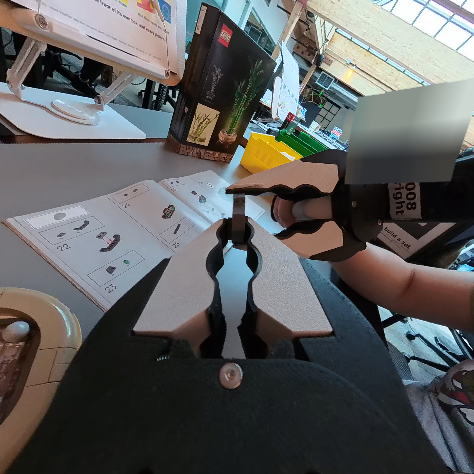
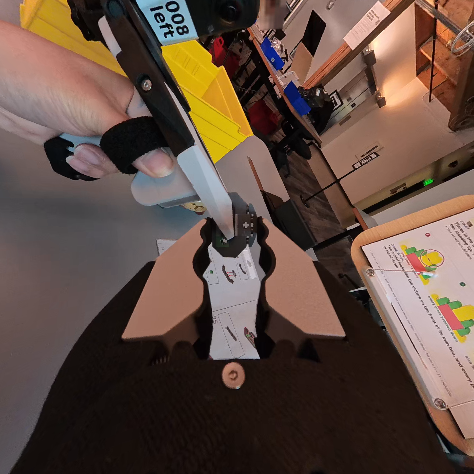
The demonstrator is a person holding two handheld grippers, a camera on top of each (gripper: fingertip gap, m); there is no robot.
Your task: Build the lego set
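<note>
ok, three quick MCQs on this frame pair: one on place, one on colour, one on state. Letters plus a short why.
1. Where does the open instruction booklet lie?
A. on the grey table
B. inside the yellow bin
C. on the white stand

2. What colour is the bin right of the set's box?
A. blue
B. yellow
C. red

3. What are the left tongs doing?
A. hanging open, holding nothing
B. shut on a dark lego piece
C. shut on the booklet

Answers: 1 A, its pages lie flat on the table. 2 B, yellow walls beside the box. 3 B, the dark lego piece stands between its tips.
</note>
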